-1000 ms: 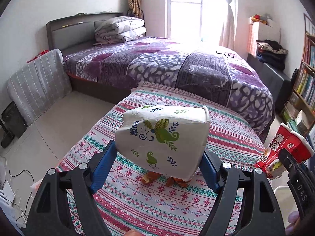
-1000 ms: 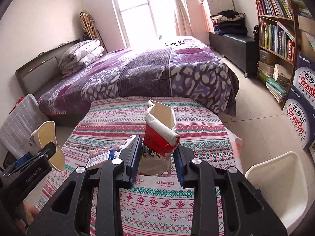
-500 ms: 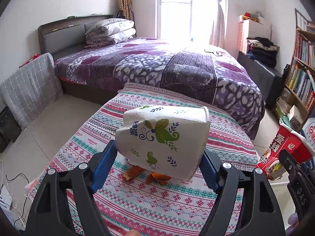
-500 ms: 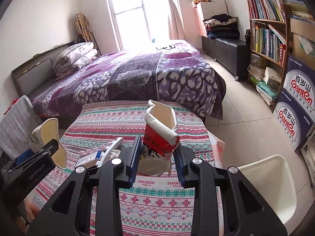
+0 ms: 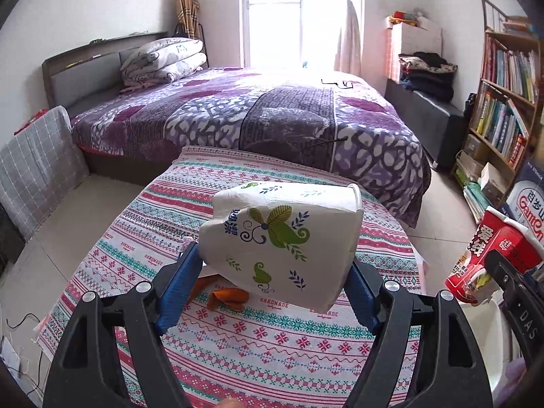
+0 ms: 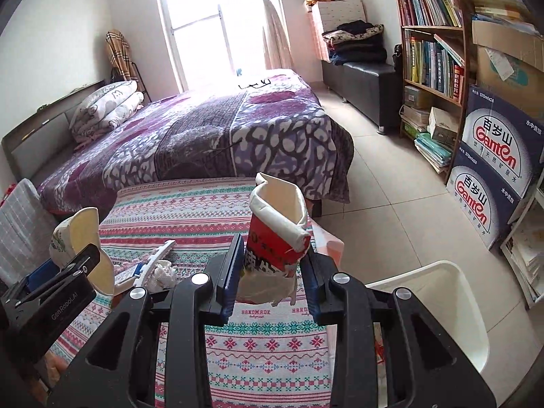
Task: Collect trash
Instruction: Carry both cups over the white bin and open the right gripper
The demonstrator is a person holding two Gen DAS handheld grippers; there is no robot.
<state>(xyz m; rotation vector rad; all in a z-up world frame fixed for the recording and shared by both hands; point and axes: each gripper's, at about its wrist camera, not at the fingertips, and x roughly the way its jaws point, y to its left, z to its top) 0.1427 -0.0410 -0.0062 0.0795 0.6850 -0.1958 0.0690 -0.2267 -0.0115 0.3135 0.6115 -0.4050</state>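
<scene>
While the crushed white paper bowl (image 5: 282, 241) sits clamped in the left gripper (image 5: 272, 285) wide fingers and the flattened red cup (image 6: 275, 238) in the right gripper (image 6: 272, 272) narrow fingers, both above the tabletop (image 6: 265, 346), orange peel (image 5: 227, 294) and scraps (image 6: 159, 268) remain, white bin (image 6: 438, 299) near right.

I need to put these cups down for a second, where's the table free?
The far end of the patterned tablecloth toward the bed is bare, and the strip just ahead of the right gripper. It is crowded around the orange peels and the crumpled tissue.
</scene>
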